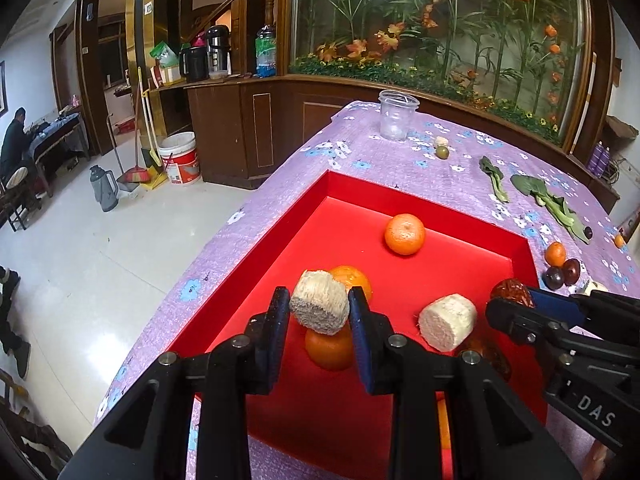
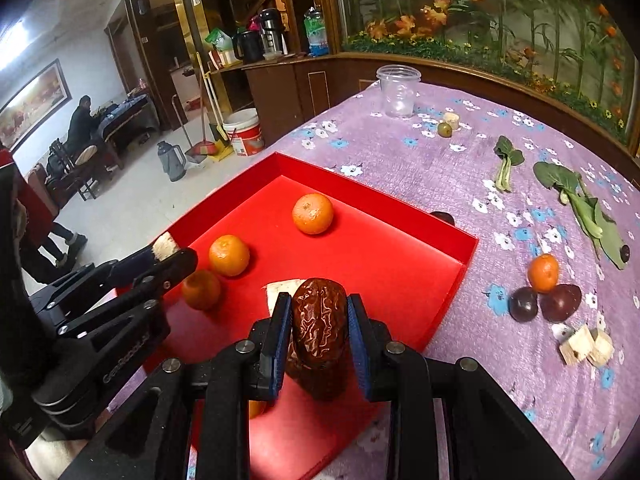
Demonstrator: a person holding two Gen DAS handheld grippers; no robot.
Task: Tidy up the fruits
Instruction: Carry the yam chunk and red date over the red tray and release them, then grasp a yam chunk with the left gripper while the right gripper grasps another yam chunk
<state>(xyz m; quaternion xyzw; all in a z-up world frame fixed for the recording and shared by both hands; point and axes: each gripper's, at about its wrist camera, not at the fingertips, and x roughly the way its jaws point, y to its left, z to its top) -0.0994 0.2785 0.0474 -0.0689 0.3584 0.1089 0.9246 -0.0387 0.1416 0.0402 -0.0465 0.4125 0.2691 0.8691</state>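
Now, left to right:
Left gripper [image 1: 319,304]: fingers clamped on a pale, fibrous cane chunk [image 1: 318,307] — a short cylinder with a rough cut face, held above the red tray [image 1: 420,212].
Red tray: shallow, smooth, rectangular, resting on a purple flowered cloth [image 2: 500,380].
Oranges in tray: three in clear view — round, dimpled skin; the far orange [image 2: 312,213] sits alone.
Second cane chunk [image 1: 448,322]: lies in the tray, white end up.
Right gripper [image 2: 319,316]: fingers closed on a wrinkled, glossy brown date [image 2: 319,320], over the tray's near side.
Right of tray: one small orange [image 2: 543,273] touching two dark plums [image 2: 546,304]; pale cubes [image 2: 586,346] nearby.
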